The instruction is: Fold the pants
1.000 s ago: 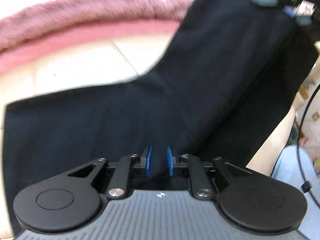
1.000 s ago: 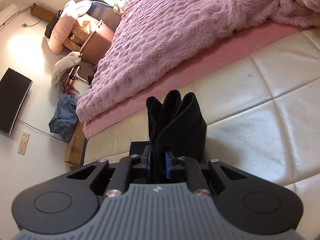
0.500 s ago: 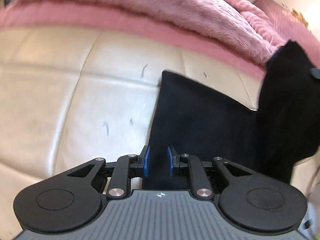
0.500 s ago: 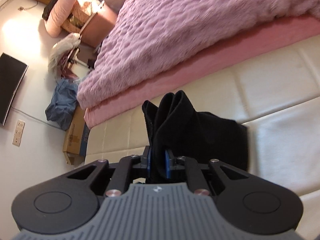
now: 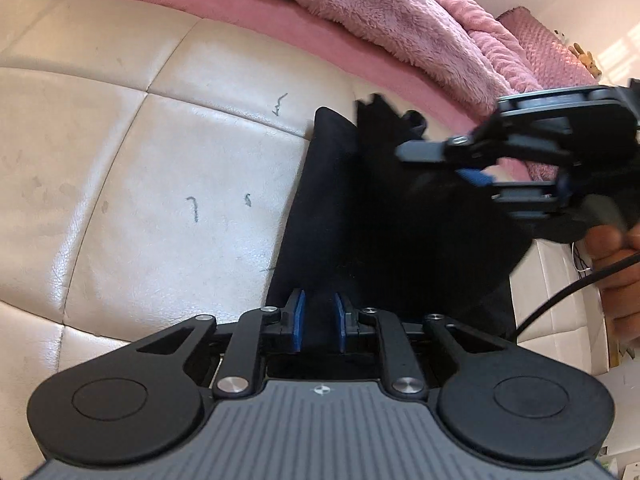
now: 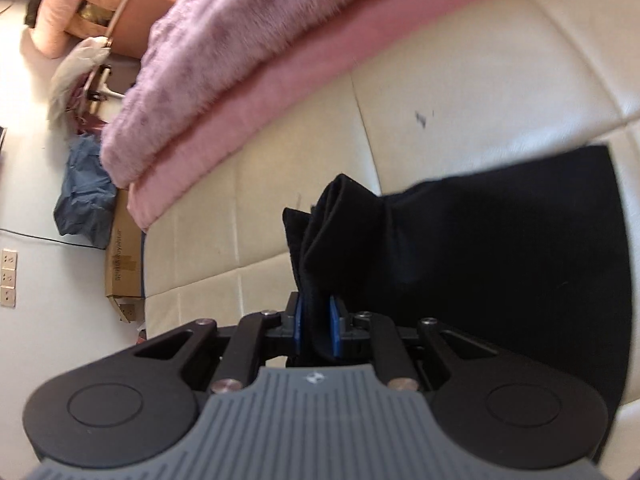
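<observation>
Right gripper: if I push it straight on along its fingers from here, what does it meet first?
The black pants themselves. The right gripper is already shut on a bunched fold that stands up just past its fingertips. Beyond that lies the cream quilted surface, likely next since the gripper seems to point downward, though depth is unclear.

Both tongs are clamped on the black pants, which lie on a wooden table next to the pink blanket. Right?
Not quite: the surface is wrong. The black pants lie on a cream quilted leather cushion, not a wooden table; the left wrist view shows its stitched panels clearly. The rest holds: left tongs and right tongs both pinch the fabric, and the pink blanket is alongside.
</observation>
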Tool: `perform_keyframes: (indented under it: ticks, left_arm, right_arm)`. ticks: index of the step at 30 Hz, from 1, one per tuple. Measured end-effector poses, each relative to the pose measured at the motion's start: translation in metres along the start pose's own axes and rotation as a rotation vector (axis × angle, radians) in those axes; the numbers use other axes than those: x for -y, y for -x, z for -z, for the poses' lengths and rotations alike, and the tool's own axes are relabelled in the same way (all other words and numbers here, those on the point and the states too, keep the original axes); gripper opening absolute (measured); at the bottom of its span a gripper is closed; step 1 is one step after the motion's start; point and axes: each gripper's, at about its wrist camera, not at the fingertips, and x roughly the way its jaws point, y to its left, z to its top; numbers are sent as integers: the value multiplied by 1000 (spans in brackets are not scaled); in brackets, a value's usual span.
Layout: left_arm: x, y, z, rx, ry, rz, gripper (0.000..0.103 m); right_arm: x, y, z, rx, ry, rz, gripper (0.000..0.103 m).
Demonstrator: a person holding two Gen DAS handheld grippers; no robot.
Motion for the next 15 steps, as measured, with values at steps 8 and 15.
perform_keyframes:
  ticks: [8, 15]
  left_arm:
    - [-11, 20, -1, 32, 28, 2, 18]
    - [-18, 52, -11, 113, 60, -26, 19]
  right_arm:
    - [-12, -44, 7, -46, 46, 48, 16]
    - [-34, -38, 7, -49, 135, -2, 30]
